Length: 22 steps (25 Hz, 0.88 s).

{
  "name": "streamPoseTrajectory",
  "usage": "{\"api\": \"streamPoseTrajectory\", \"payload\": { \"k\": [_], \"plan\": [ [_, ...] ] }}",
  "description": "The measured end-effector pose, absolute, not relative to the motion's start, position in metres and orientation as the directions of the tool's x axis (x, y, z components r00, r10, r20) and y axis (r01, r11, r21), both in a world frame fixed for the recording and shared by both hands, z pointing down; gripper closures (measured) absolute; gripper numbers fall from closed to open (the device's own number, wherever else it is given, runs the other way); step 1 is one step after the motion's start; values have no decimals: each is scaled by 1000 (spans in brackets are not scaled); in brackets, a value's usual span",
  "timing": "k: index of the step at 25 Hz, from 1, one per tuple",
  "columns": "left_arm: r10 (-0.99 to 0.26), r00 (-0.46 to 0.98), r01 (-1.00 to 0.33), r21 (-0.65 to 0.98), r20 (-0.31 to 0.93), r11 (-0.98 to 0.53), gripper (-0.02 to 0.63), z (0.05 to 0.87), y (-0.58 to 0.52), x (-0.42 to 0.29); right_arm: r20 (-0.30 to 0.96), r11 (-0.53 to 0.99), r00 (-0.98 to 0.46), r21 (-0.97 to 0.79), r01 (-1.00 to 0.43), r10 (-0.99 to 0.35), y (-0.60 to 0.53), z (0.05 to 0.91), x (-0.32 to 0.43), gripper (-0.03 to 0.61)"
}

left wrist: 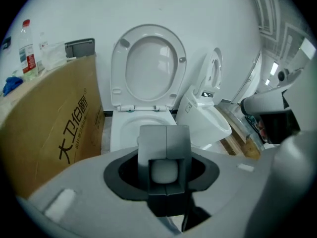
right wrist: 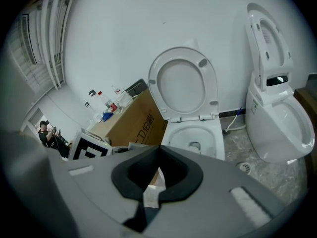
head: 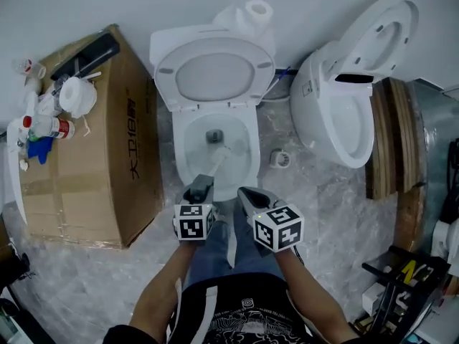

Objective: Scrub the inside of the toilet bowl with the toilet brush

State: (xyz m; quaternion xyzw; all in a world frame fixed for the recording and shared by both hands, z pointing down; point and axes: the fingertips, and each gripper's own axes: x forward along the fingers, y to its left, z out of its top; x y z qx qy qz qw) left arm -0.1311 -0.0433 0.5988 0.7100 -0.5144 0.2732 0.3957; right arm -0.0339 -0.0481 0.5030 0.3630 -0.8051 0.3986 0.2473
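**Down in the bowl: brush being held by the left gripper**

Inside the bowl (head: 188,147) the brush (head: 217,165) is leaning. Its head is sitting low near the drain and its white handle is slanting back up over the front rim.

The left gripper (head: 201,186) is clamping the top end of that handle. In its own view the jaws are pressing together around a rounded white stub, which I am taking to be the handle end.

I am judging the brush to be light, with a stiff, smooth plastic handle and a soft, springy head. A grip that far from the head is keeping the gripper clear of the water. It is also giving the head a lot of leverage, so pushing hard on the porcelain is likely to make the handle twist or slip between the jaws. A firm squeeze slightly lower on the straight part would probably hold it steadier.

The right gripper (head: 246,194) is hovering just beside the left one, over the front rim. Its jaws are looking closed and are carrying nothing.

The lid (head: 214,74) is standing up against the wall. A box (head: 86,163) is sitting to the left of the toilet, and a second toilet (head: 337,113) is standing to the right.
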Motion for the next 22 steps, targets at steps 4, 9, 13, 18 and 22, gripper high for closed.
{"api": "streamPoseTrajectory", "payload": {
  "k": [4,9,13,18,22],
  "plan": [
    [-561,331,-943,292,759,-161,440,566,-42,-131,676,409,-598,-444,-797,-431,-50,483,-29,580],
    [-605,331,-942,291,724,-167,440,530,-33,-131,658,417,-603,-442,-794,-451,-40,464,-27,580],
    [-650,320,-944,286,689,-162,440,503,-29,-128,635,439,-618,-442,-782,-463,-37,452,-25,580],
    [-695,285,-955,260,660,-146,440,475,-15,-121,600,482,-646,-437,-759,-472,-27,434,-19,580],
    [-728,259,-961,244,635,-129,440,454,3,-106,573,516,-667,-433,-739,-476,-14,422,-8,580]
  ]
}}
